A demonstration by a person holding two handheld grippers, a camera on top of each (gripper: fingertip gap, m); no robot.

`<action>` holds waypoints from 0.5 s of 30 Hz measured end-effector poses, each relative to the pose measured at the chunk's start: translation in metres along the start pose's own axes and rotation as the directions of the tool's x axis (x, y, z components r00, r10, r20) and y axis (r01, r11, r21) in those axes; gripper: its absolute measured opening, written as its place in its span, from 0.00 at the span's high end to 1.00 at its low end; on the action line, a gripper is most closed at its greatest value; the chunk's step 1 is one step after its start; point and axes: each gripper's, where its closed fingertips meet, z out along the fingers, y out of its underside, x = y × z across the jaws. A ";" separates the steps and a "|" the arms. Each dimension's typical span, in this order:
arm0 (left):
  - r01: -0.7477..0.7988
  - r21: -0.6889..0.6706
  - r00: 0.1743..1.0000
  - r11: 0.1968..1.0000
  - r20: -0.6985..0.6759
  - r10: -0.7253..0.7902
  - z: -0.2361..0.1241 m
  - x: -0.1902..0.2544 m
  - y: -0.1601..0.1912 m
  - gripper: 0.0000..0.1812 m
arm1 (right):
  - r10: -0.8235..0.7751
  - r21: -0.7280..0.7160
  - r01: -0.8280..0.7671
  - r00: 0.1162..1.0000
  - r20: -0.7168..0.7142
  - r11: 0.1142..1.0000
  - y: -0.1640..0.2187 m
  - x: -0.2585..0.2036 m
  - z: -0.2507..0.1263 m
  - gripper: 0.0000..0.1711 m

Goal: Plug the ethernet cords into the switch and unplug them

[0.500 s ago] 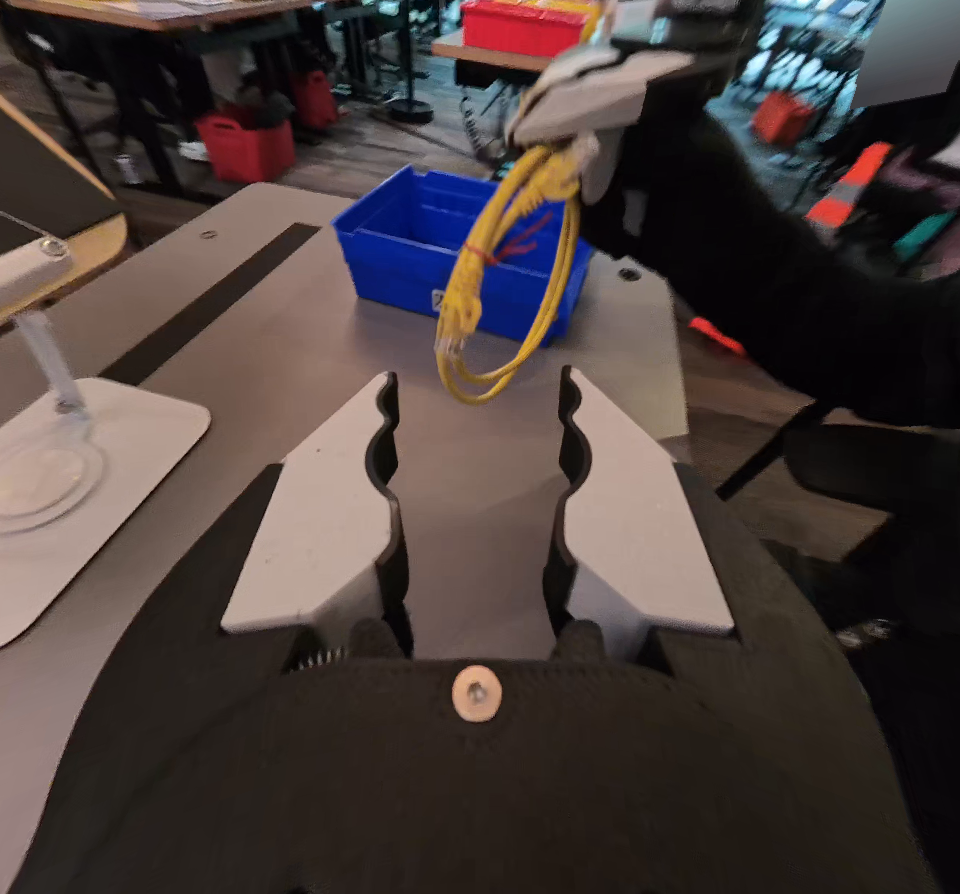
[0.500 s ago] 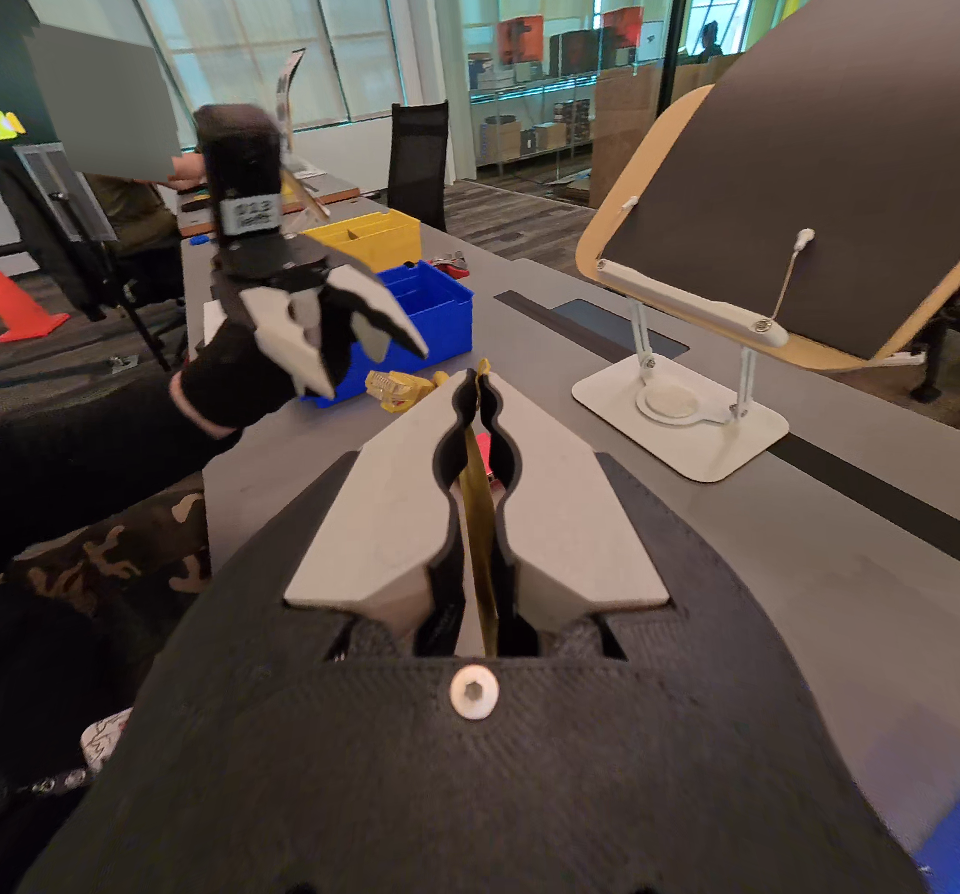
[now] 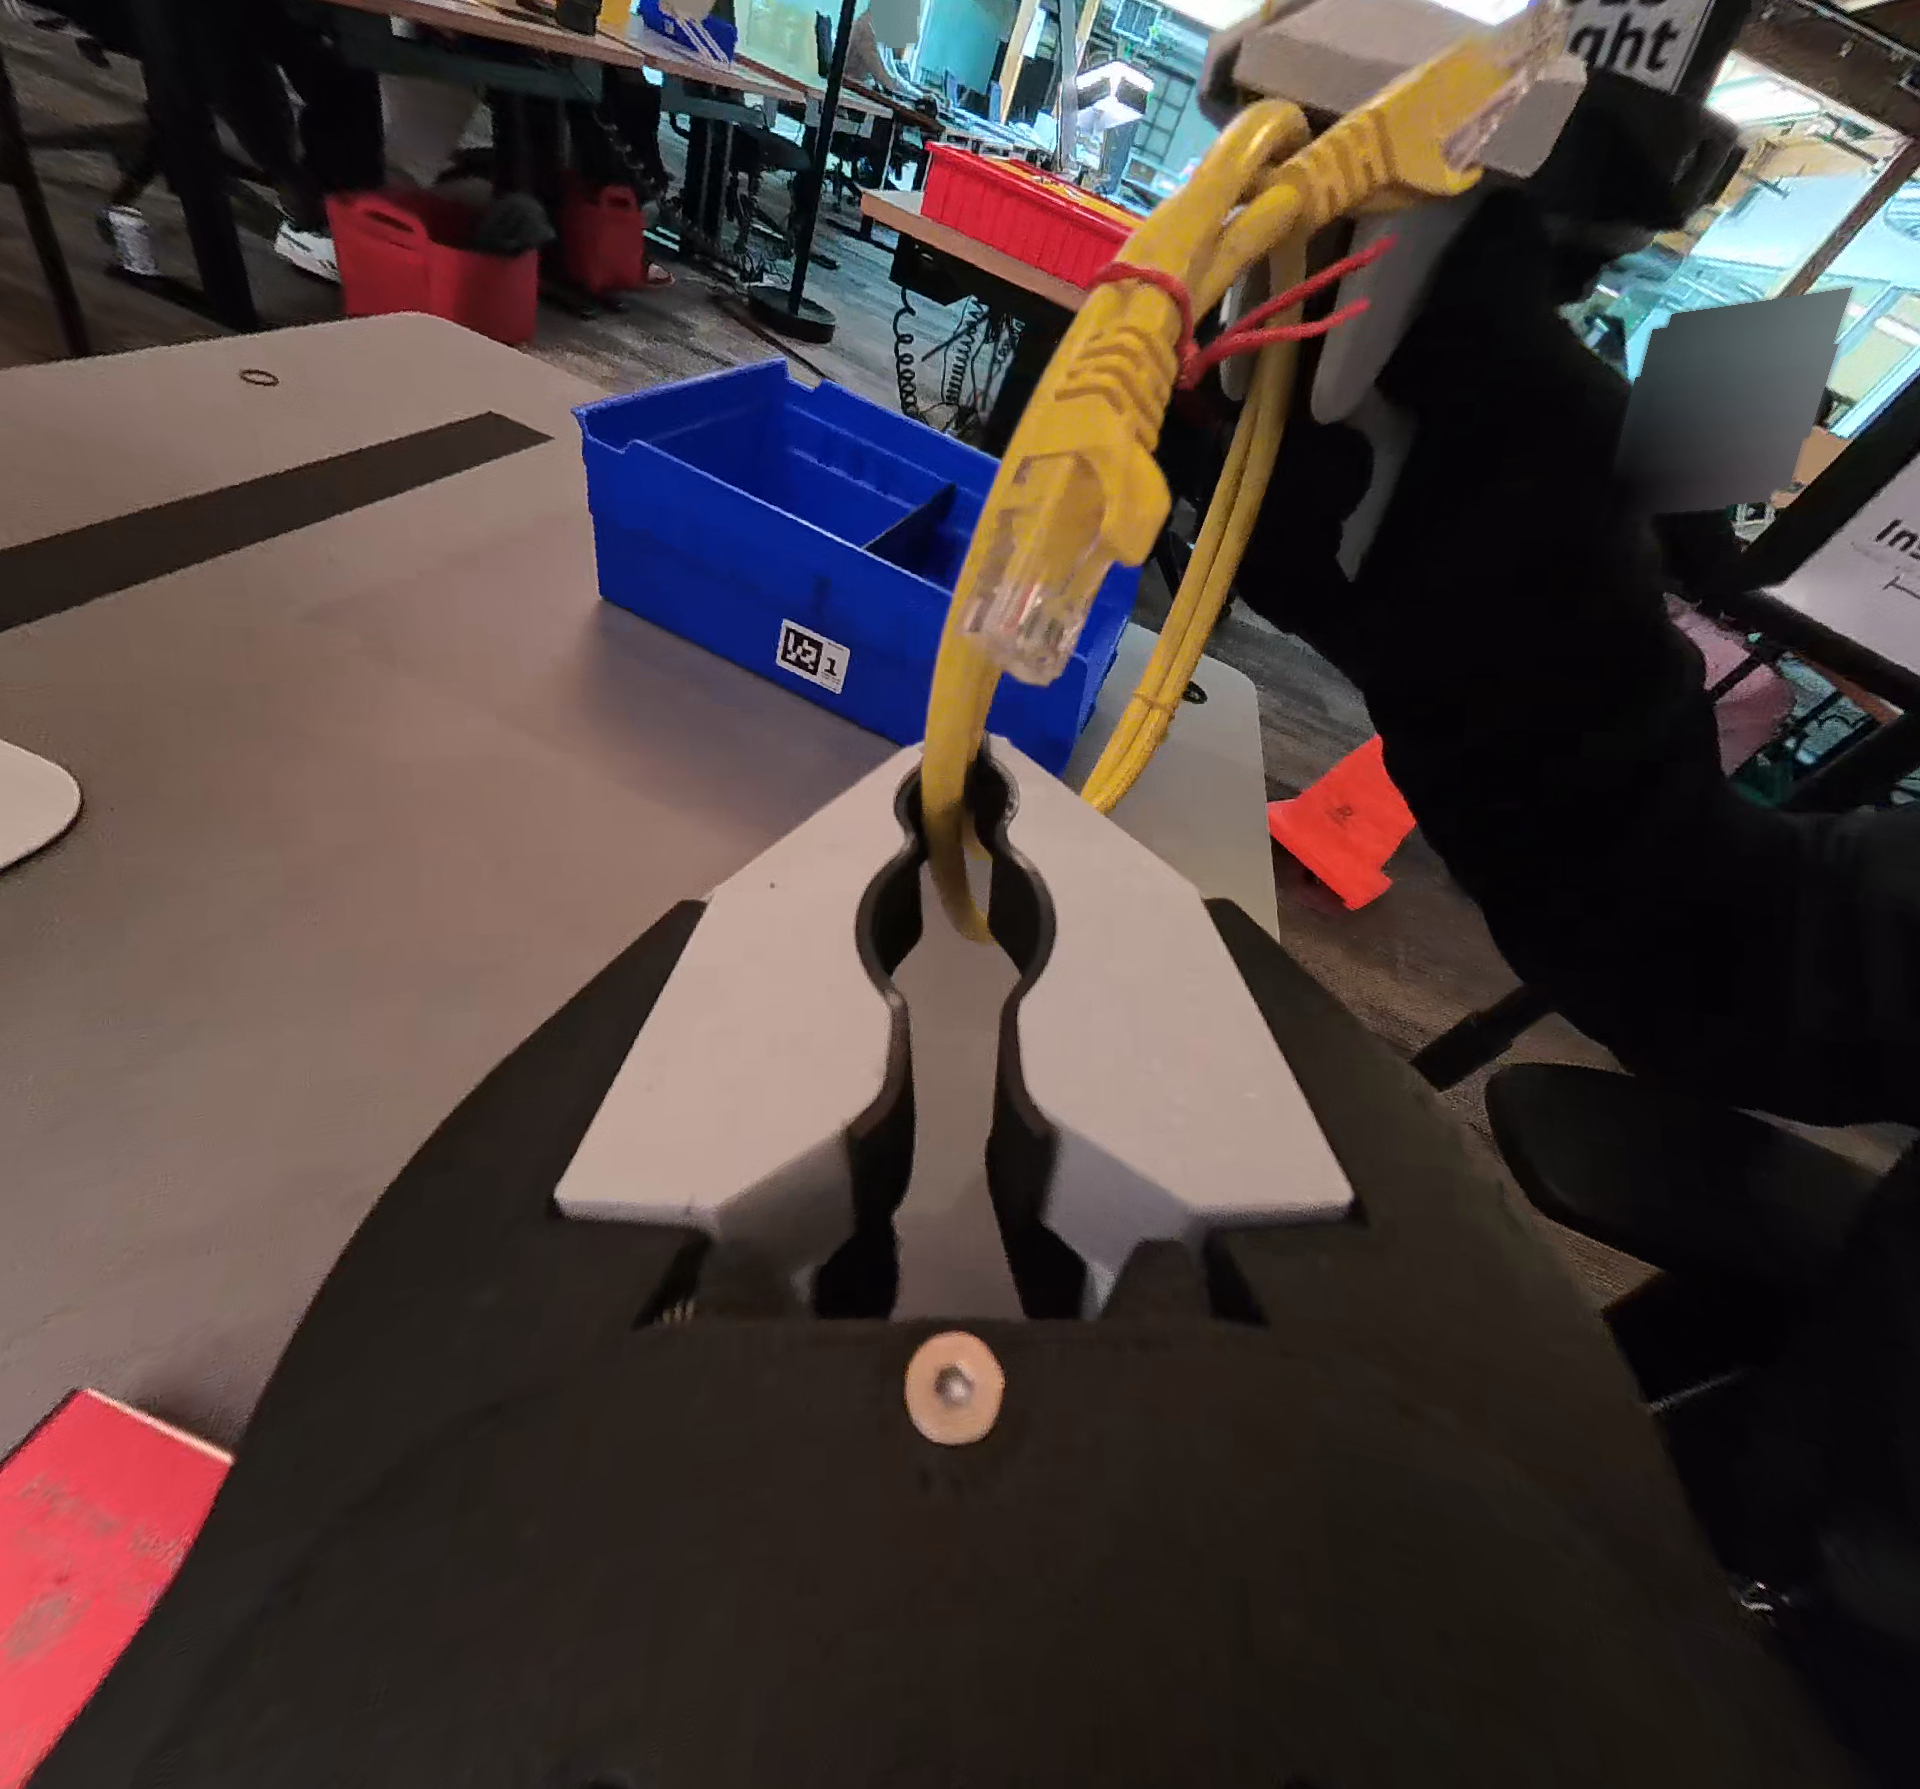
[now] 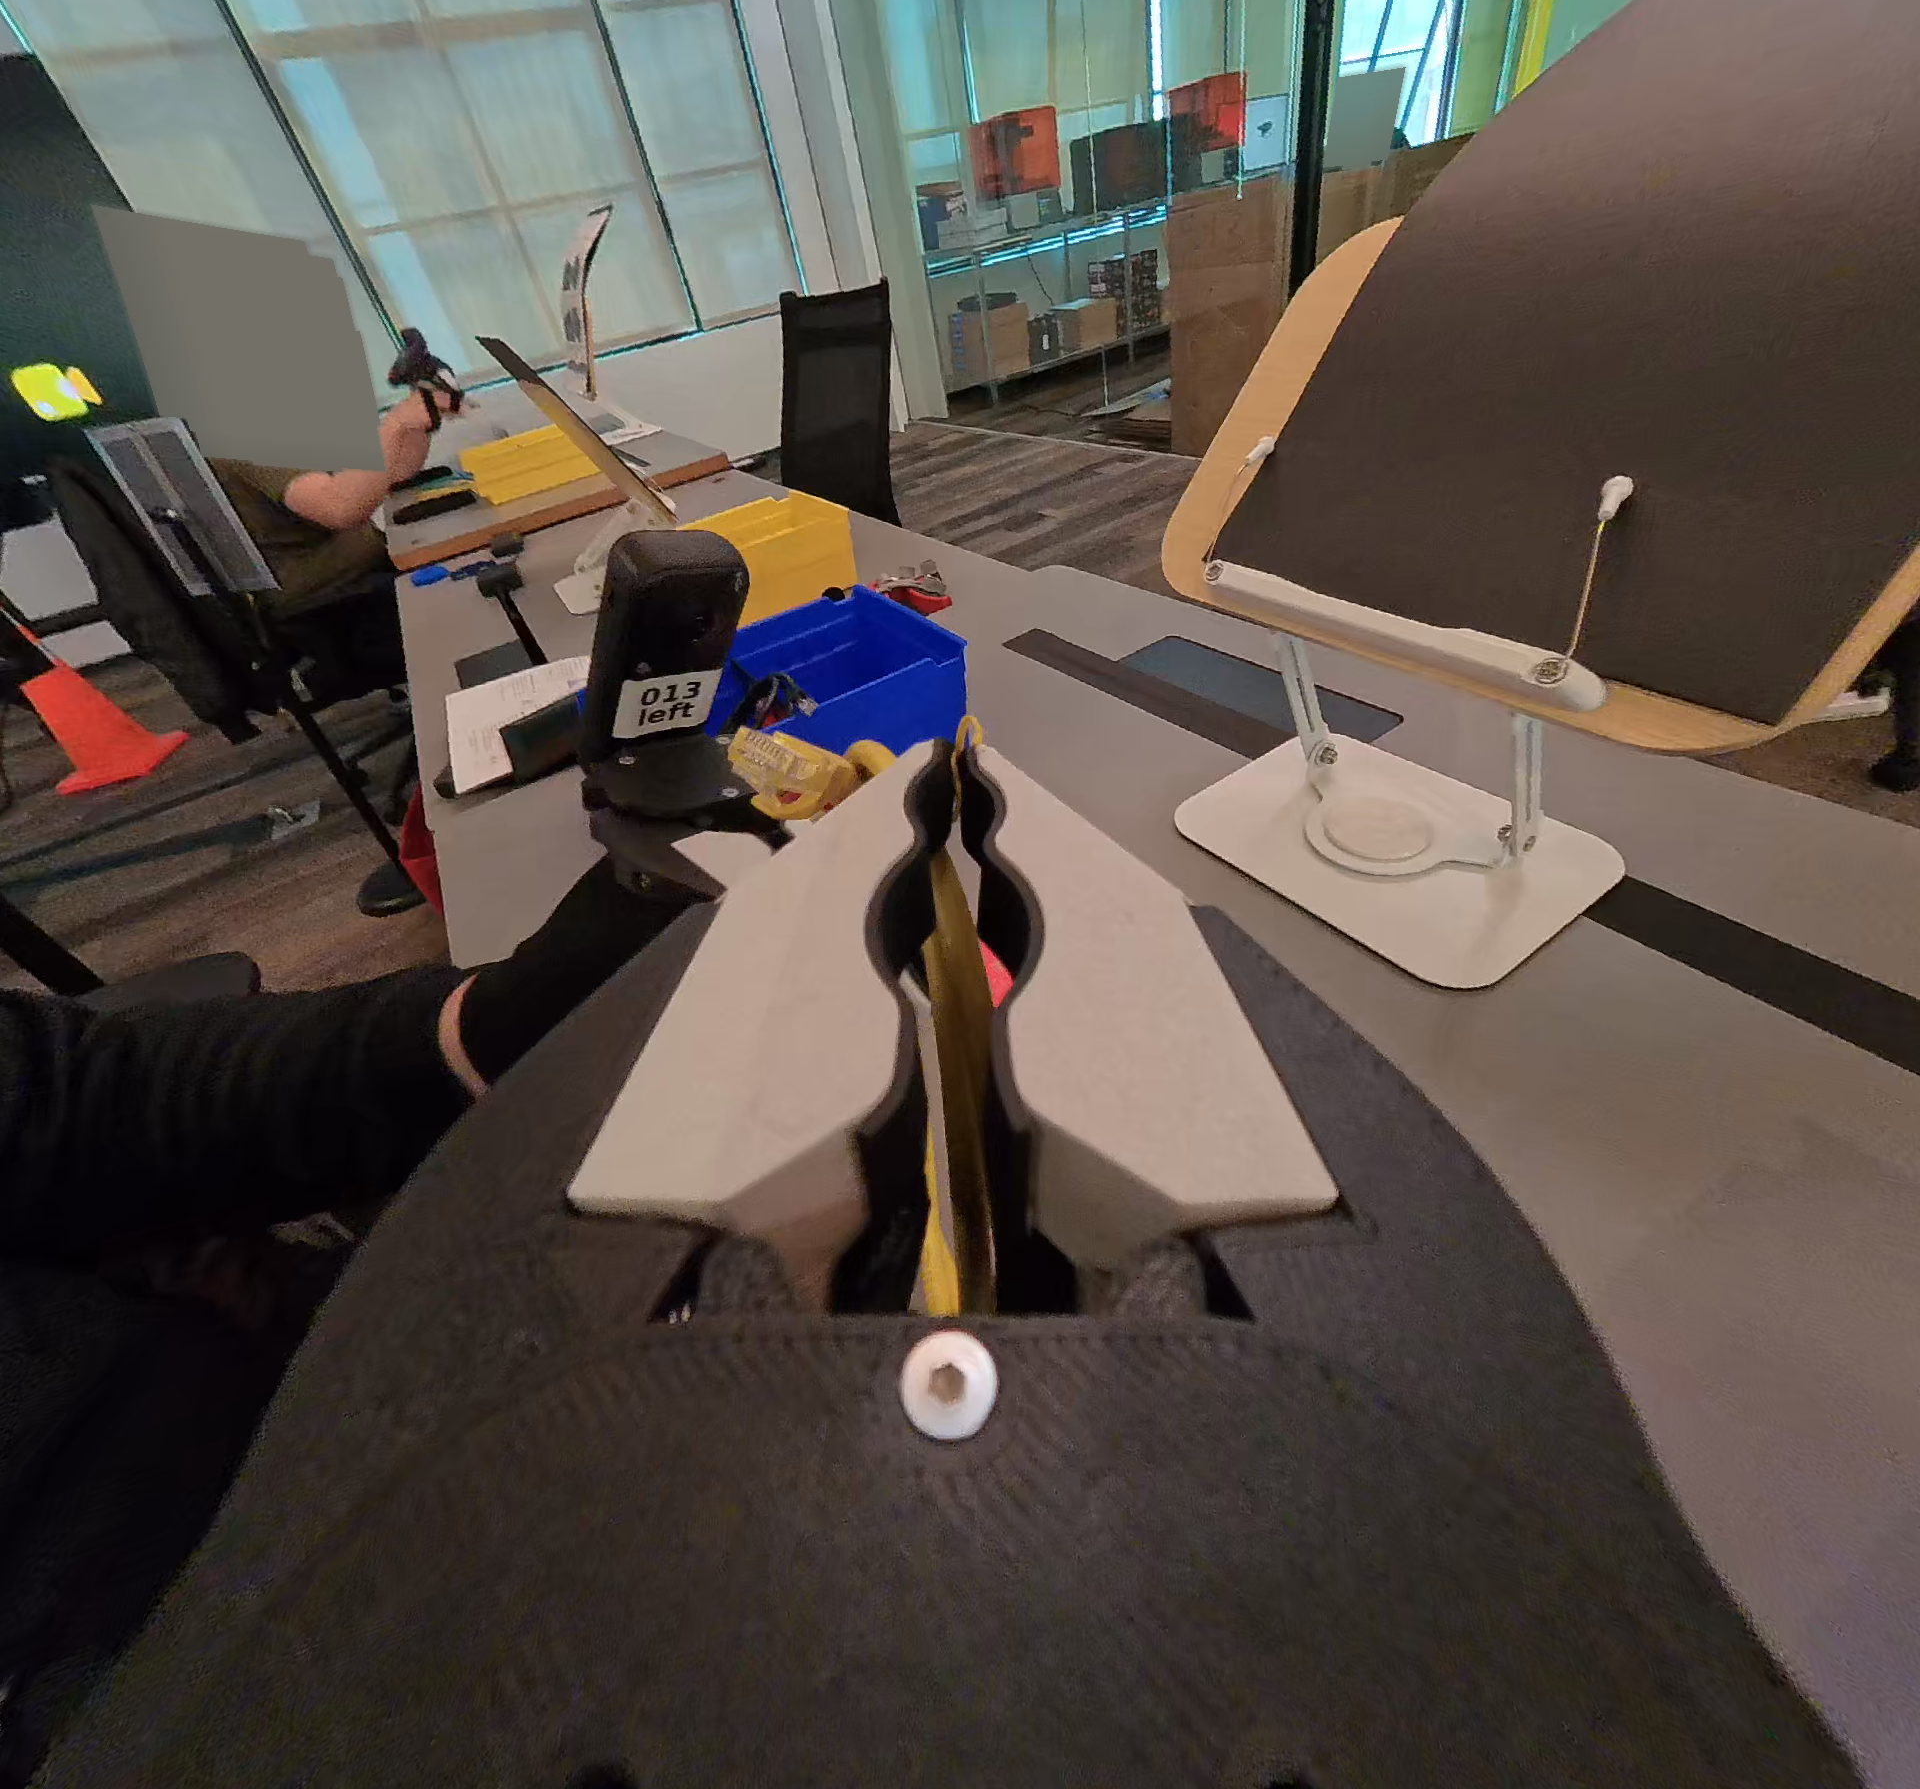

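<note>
While both tongs are up above the grey bench [image 3: 312, 804], they share one yellow cord [image 3: 1101, 409] between them. The left tongs [image 3: 956, 804] sit low in the middle of the left wrist view, closed tight on the bottom loop of the cord — the yellow wire runs down into the wavy gap between the two grey fingers [image 3: 790, 991]. The right tongs [image 3: 1382, 118] show in the upper right of that view, pinched shut on the top of the same cord.

The cord is coiled up and tied with a thin red string [image 3: 1174, 305]. One clear plug [image 3: 1023, 596] hangs down in the middle of the picture, in front of a blue bin [image 3: 748, 513] that stands on the bench. A second plug [image 3: 1496, 92] pokes up by the right tongs, at the upper right.

Seen from the right wrist view, the right tongs [image 4: 954, 763] are closed on the yellow cord [image 4: 956, 1012], which runs down between the fingers. Just left of the tips is a yellow plug [image 4: 779, 760], and the left tongs, mostly hidden, are at the middle left. A dark board on a white stand [image 4: 1403, 866] fills the right side — it stands on the bench too. A yellow bin [image 4: 779, 544] sits behind the blue one.
</note>
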 end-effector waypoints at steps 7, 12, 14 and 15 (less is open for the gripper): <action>0.119 -0.111 0.983 0.987 -0.127 -0.133 -0.008 -0.016 -0.020 0.98 | -0.099 -0.053 0.105 0.989 0.110 0.993 0.007 -0.030 0.000 1.00; 0.089 -0.403 0.919 0.911 -0.319 -0.231 0.018 -0.005 -0.011 0.96 | -0.236 -0.127 0.280 0.929 0.283 0.952 0.024 -0.084 0.016 1.00; 0.023 -0.563 0.855 0.826 -0.418 -0.308 0.032 0.019 0.013 0.95 | -0.307 -0.136 0.359 0.903 0.302 0.923 0.029 -0.093 0.025 1.00; -0.009 -0.599 0.824 0.801 -0.459 -0.334 0.041 0.033 0.022 0.96 | -0.328 -0.151 0.382 0.898 0.293 0.912 0.030 -0.092 0.029 1.00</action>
